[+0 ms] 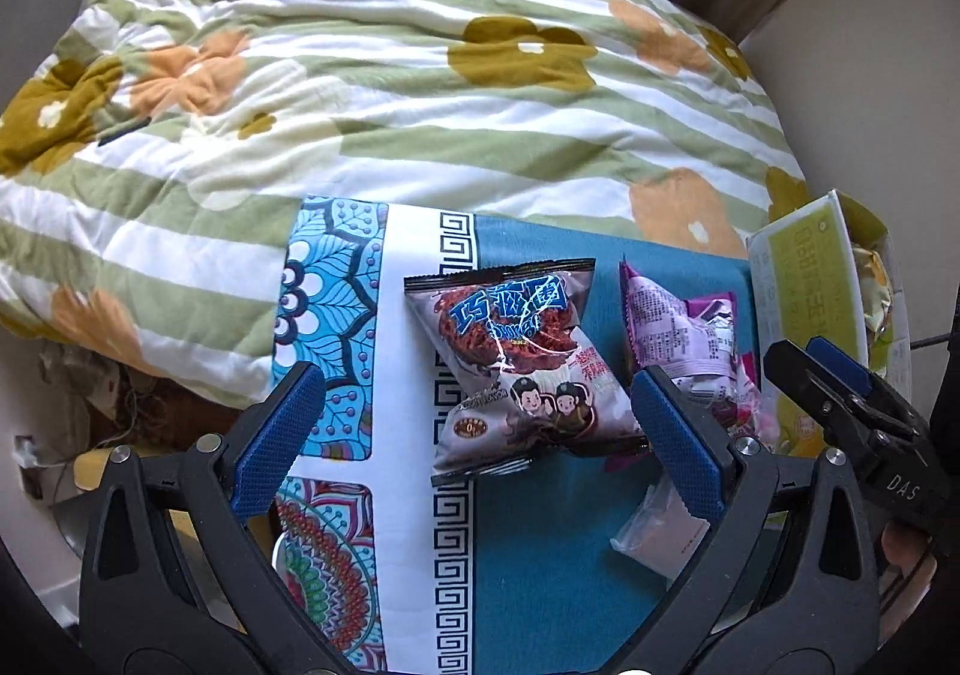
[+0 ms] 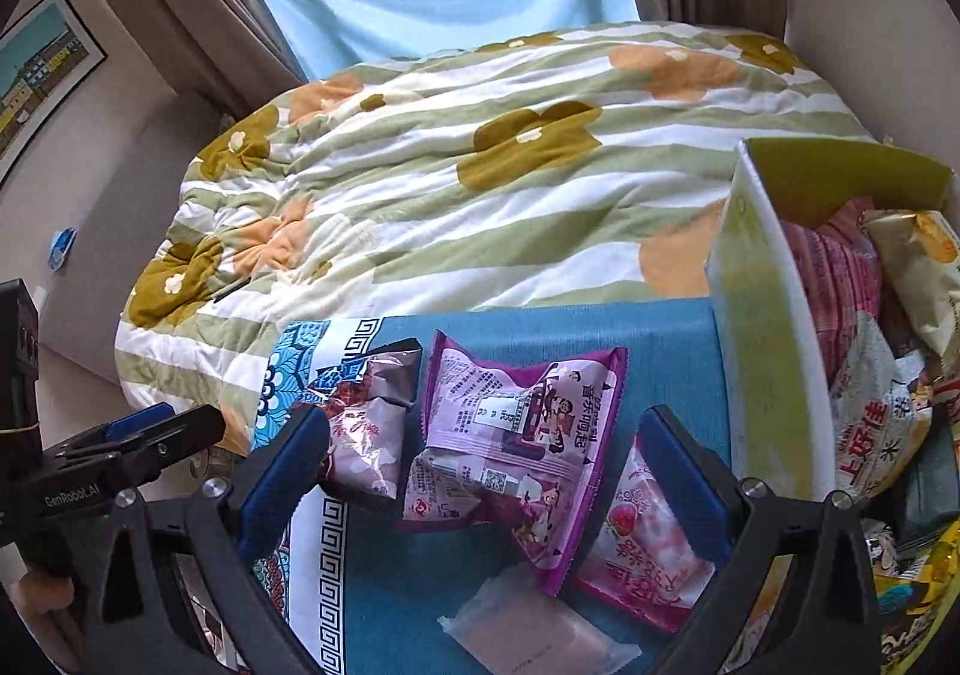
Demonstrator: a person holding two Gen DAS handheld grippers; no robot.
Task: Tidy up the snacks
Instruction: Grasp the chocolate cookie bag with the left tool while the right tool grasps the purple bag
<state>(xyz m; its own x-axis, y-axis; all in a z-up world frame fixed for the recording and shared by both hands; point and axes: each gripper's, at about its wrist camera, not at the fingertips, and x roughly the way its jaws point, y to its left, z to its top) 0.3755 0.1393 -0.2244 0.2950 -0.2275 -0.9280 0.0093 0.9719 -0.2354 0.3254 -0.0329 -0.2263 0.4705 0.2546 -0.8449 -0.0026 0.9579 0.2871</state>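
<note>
We hold both grippers spread wide and empty: the left gripper (image 1: 477, 426) frames the silvery-brown chocolate snack packet (image 1: 521, 363), and the right gripper (image 2: 480, 480) frames the purple foil packet (image 2: 516, 447). Both packets lie loose on the teal-clothed desk (image 2: 660, 351), likely awaiting the pale green cardboard box (image 2: 762, 351) beside them, already holding snacks.

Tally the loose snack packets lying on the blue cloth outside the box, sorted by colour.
Brown-and-silver: 1, the chocolate snack packet
Purple: 1, the purple packet
Pink: 1, the strawberry packet
Clear or pale: 1, the translucent packet
Total: 4 loose packets on the cloth. More lie inside the green box, too piled to count.
</note>
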